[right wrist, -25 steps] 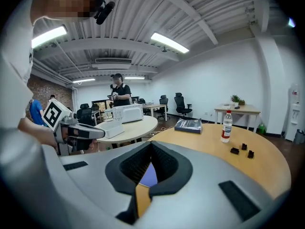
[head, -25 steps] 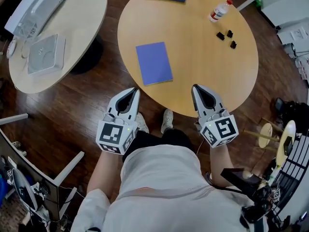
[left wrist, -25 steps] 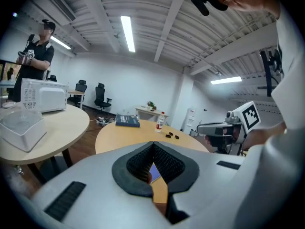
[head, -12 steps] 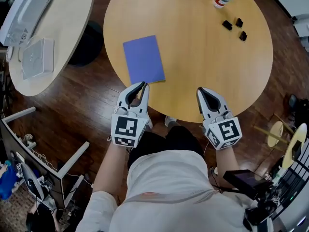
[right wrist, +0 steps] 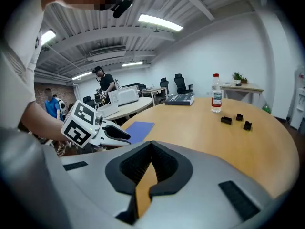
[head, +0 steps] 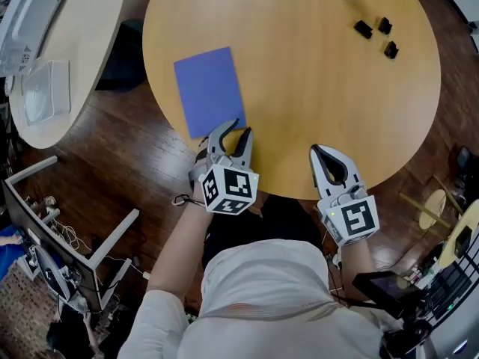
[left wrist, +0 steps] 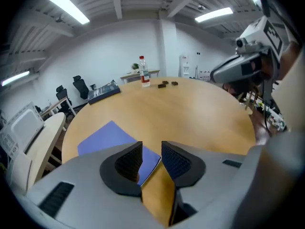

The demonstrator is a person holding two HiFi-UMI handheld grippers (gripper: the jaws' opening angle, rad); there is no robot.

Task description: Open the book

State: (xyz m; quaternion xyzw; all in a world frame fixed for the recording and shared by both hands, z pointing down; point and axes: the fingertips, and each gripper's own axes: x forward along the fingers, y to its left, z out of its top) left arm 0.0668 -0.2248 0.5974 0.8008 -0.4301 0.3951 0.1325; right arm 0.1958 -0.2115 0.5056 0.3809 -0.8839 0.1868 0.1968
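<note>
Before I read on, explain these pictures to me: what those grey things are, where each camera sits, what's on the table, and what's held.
There is no robot here. A person holds a two-jaw gripper in each hand, and the marker cubes are part of the grippers. The head view looks down from the person's head. The other two views come from a camera on each gripper, looking along its jaws. On the round table lie a closed blue book, a bottle and three black blocks. The left gripper has just been opening its jaws. The book's near corner shows in the gap, but nothing is gripped. The right gripper is shut and empty, near the table's edge.
</note>
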